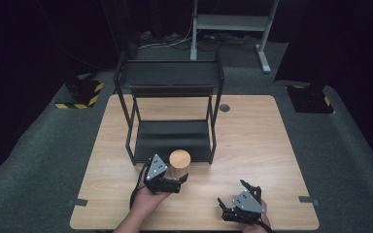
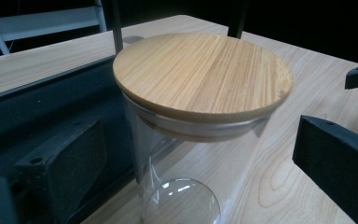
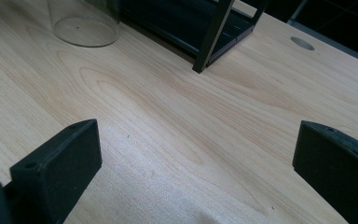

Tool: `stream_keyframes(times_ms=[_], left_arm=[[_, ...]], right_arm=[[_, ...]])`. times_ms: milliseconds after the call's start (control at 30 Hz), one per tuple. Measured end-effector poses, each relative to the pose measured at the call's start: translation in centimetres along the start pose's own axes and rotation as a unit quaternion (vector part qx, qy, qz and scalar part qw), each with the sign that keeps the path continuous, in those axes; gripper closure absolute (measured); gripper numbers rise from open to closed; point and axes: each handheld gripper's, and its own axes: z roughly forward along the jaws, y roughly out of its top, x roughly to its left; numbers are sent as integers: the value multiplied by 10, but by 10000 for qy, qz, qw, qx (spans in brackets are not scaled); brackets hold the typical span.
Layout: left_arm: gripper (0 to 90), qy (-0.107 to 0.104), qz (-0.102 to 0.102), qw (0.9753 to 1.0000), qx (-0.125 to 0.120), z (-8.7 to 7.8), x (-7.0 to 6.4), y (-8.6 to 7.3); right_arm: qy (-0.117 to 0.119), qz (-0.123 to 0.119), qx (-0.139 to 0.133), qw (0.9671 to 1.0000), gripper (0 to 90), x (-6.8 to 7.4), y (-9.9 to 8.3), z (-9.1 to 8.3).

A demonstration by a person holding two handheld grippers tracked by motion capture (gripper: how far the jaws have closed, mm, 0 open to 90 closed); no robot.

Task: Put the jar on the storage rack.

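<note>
A: Where's the jar sitting rn?

B: The glass jar (image 2: pixel 186 177) w/ the bamboo lid (image 2: pixel 200 77) is standing upright on the bench (image 1: pixel 252 145), right at the front edge of the black shelf rack (image 1: pixel 170 97), just outside its lower tray. I'm bringing my left hand-held gripper (image 1: pixel 180 182) in around it, jaws spread wide, one each side of the glass below the lid, not touching yet as far as I can tell.

A: Why below the lid?

B: Prob bc the lid's just resting on top; I'm thinking a grip on the body is safer. Glass is slick tho, so I'm expecting it'll need a square squeeze.

A: And the other one?

B: My right hand-held gripper (image 1: pixel 233 194) is hanging over bare wood, well apart from the jar, jaws also wide, holding nothing. I'm keeping it out of the way, imo ready to steady things if needed.
</note>
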Motion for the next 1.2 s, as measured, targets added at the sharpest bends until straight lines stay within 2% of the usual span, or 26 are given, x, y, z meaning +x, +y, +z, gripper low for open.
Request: stream_keyframes(times_ms=[167, 400, 733, 1000, 1100, 1200], left_arm=[[56, -5, -88, 10000, -6, 4, 2, 0], [130, -32, -136, 9999, -28, 10, 4, 1], [240, -34, -133, 9999, -98, 13, 4, 0], [257, -29, -114, 9998, -169, 11, 5, -2], [259, 54, -30, 9998, -186, 9, 5, 0], [259, 41, -116, 9997, -202, 7, 6, 2]], right_arm=[[0, 4, -17, 10000, 3, -1, 0, 0], [6, 13, -12, 10000, 3, -1, 0, 0], [2, 20, -16, 10000, 3, -1, 0, 0], [-4, 11, -24, 10000, 3, -1, 0, 0], [-5, 8, -26, 10000, 3, -1, 0, 0], [-8, 4, -19, 10000, 3, -1, 0, 0]])
